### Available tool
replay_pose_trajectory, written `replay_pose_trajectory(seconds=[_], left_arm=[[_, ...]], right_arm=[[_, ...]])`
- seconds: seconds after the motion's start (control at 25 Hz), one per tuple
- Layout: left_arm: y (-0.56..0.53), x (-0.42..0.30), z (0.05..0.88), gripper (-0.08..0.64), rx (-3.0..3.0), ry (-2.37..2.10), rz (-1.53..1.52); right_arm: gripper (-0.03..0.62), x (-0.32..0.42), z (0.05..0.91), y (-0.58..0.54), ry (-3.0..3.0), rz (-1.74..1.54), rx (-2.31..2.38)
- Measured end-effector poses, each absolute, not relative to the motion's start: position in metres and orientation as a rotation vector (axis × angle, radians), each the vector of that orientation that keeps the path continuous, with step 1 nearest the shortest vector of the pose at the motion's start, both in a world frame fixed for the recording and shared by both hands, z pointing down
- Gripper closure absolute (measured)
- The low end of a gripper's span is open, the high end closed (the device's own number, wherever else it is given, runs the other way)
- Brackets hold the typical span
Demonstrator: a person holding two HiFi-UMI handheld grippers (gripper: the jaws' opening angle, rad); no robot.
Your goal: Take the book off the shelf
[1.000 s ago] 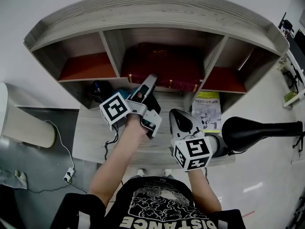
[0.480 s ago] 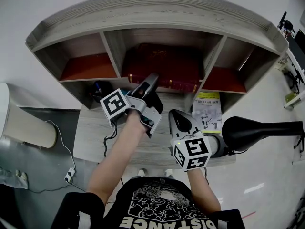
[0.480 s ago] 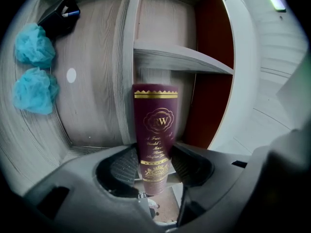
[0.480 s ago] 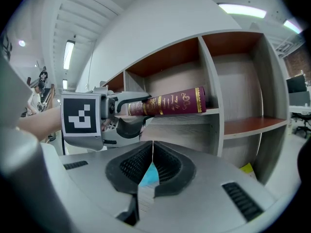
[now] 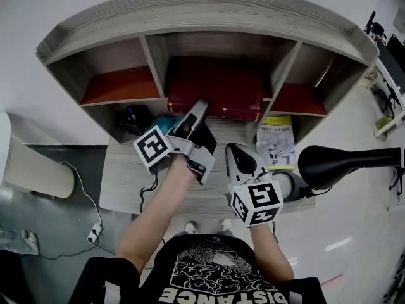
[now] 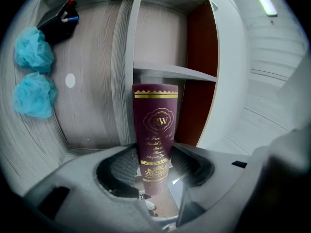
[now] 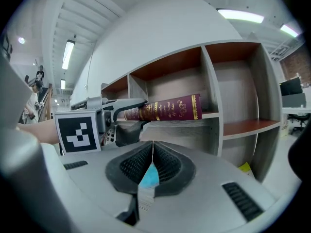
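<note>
Left gripper (image 5: pixel 202 108): clenched on the book (image 5: pixel 215 94) at its spine
Right gripper (image 5: pixel 235 151): jaws together, empty
Book: flat in the middle compartment of the shelf (image 5: pixel 190 11)

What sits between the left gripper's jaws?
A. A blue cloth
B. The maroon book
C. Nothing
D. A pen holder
B: in the left gripper view, the book with its gilt lettering sits right between the jaws of the left gripper.
</note>
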State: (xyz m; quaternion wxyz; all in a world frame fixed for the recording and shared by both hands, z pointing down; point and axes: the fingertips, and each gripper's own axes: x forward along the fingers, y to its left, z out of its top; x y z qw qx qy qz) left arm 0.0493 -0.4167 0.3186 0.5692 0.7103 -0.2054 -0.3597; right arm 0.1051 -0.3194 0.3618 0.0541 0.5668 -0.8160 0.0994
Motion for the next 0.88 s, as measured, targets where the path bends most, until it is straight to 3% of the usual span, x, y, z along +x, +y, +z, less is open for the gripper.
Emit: replay_pose_trajectory(seconds=[0.88], left_arm=[[-0.331, 0.026, 0.334, 0.360, 1.724, -0.250, -0.760]], right_arm=[[0.575, 0.067, 0.354, -0.254, -2.321, 0.226, 2.046]])
